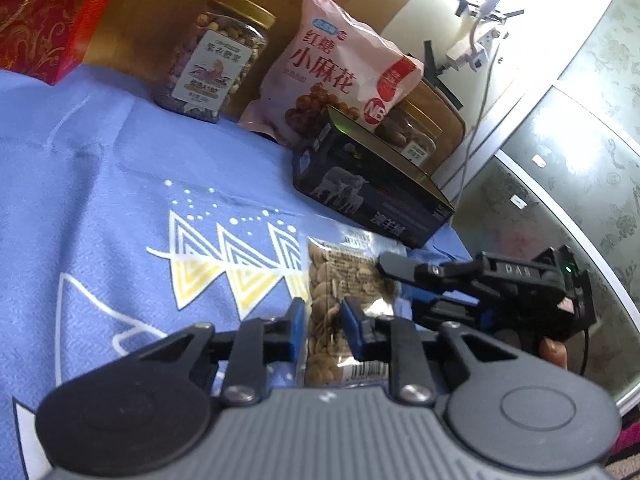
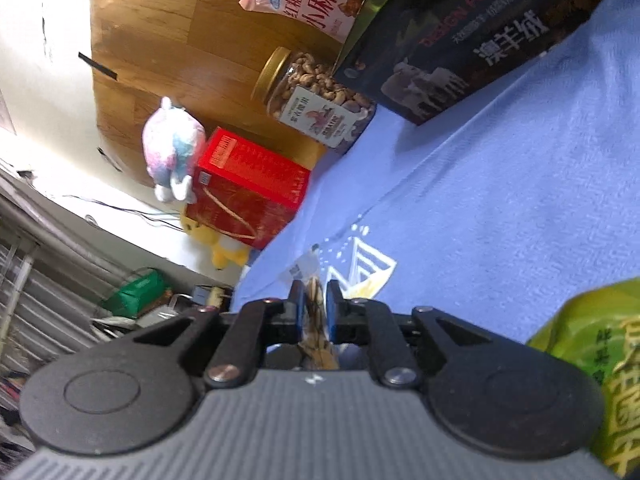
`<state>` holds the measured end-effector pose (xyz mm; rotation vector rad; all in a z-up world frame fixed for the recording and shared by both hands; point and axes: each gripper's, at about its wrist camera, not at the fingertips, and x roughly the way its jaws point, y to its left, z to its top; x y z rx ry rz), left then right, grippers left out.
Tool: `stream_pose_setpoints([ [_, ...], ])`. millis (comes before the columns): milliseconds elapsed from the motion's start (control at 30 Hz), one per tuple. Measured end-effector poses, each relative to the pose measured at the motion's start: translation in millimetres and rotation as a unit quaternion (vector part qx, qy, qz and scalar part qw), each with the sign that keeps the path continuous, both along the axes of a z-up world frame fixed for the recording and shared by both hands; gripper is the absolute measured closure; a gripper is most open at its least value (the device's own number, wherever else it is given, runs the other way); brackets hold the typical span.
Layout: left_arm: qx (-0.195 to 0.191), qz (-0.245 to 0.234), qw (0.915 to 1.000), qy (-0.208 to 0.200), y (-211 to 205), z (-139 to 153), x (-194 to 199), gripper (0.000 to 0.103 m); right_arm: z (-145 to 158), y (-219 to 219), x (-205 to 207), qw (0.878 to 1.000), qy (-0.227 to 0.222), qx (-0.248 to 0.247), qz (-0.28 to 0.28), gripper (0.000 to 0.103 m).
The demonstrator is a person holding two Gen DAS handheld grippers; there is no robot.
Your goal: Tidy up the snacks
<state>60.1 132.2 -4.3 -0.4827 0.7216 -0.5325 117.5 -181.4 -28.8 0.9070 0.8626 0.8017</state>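
A clear packet of broad-bean snacks is held over the blue cloth. My left gripper sits around its lower part with blue pads on either side, jaws apart. My right gripper comes in from the right and pinches the packet's edge; in the right wrist view it is shut on the packet, seen edge-on. A pink twist-snack bag, a nut jar and a dark box stand at the back.
A second jar stands behind the dark box. A red gift box is at the back left, with plush toys beside it. A green snack bag lies near my right gripper. The table's right edge drops off to the floor.
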Motion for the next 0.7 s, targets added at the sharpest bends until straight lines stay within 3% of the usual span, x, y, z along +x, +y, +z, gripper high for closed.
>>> stream_pose_setpoints([
  [33, 0.002, 0.005, 1.0, 0.003, 0.7, -0.4, 0.4, 0.084, 0.5, 0.9, -0.9, 1.0, -0.005, -0.011, 0.003, 0.068],
  [133, 0.002, 0.012, 0.9999, 0.012, 2.3, -2.7, 3.0, 0.084, 5.7, 6.2, -6.2, 0.998, -0.033, -0.032, 0.031, 0.047],
  [367, 0.002, 0.007, 0.9998, 0.017, 1.7, -4.1, 3.9, 0.084, 22.0, 27.4, -27.0, 0.978, -0.139, -0.137, 0.078, 0.031],
  [433, 0.002, 0.006, 0.9998, 0.018, 1.0, -4.0, 4.6, 0.084, 25.7, 34.8, -34.5, 0.965, -0.173, -0.175, 0.09, 0.029],
  [600, 0.006, 0.006, 0.9998, 0.019, -0.3, -4.4, 5.2, 0.084, 25.9, 54.4, -58.0, 0.917, -0.258, -0.28, 0.117, 0.029],
  [700, 0.008, 0.004, 0.9998, 0.019, -1.0, -4.5, 5.2, 0.084, 19.2, 59.8, -68.8, 0.894, -0.29, -0.318, 0.123, 0.029],
])
